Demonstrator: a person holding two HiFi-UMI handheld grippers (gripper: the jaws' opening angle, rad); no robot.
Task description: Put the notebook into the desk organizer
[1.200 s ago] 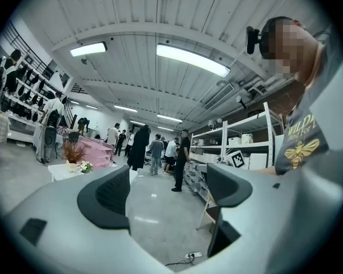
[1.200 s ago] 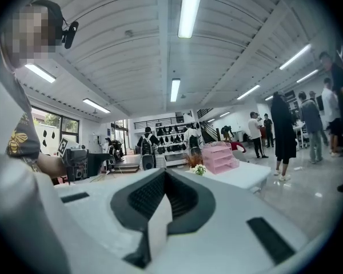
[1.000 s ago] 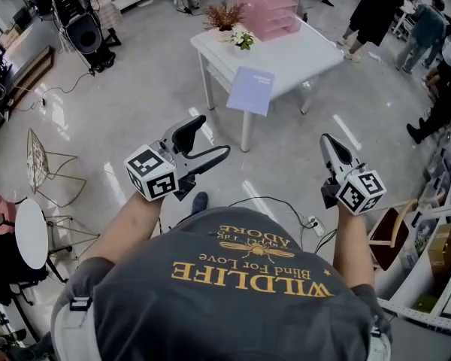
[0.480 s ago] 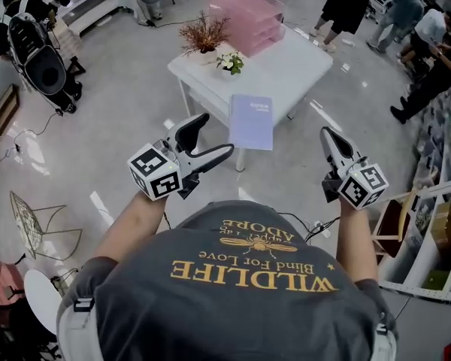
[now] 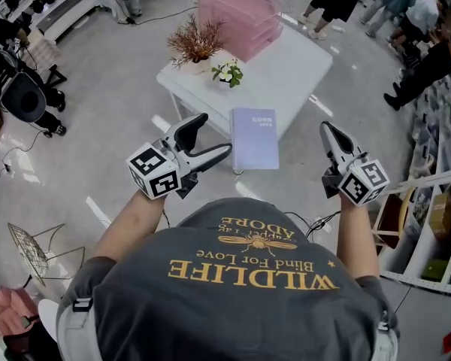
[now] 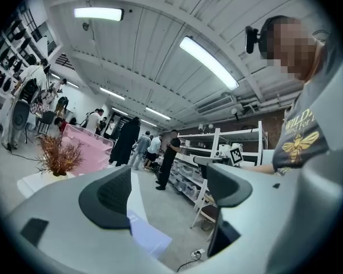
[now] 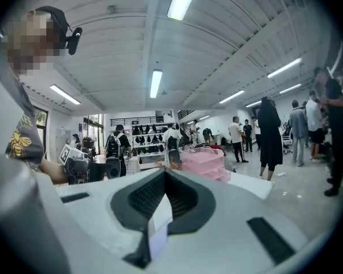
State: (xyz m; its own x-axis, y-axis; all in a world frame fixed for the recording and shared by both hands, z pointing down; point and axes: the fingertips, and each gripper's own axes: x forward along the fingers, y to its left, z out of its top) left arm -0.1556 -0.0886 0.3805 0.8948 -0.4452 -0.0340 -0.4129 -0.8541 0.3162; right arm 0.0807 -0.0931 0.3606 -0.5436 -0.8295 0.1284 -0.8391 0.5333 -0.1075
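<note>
Short of the table, approach seemed underway — left gripper gaped empty, right gripper sat closed. Reaching the notebook looked next.

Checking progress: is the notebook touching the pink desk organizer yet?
Apart. The head view shows the notebook at the near edge of the table and the pink desk organizer at its far end, with bare white tabletop between them.

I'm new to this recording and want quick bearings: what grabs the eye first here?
A pink desk organizer stands at the far end of a white table, and a lavender notebook lies at its near edge. In front, the left gripper is held open and empty, the right gripper shut.
</note>
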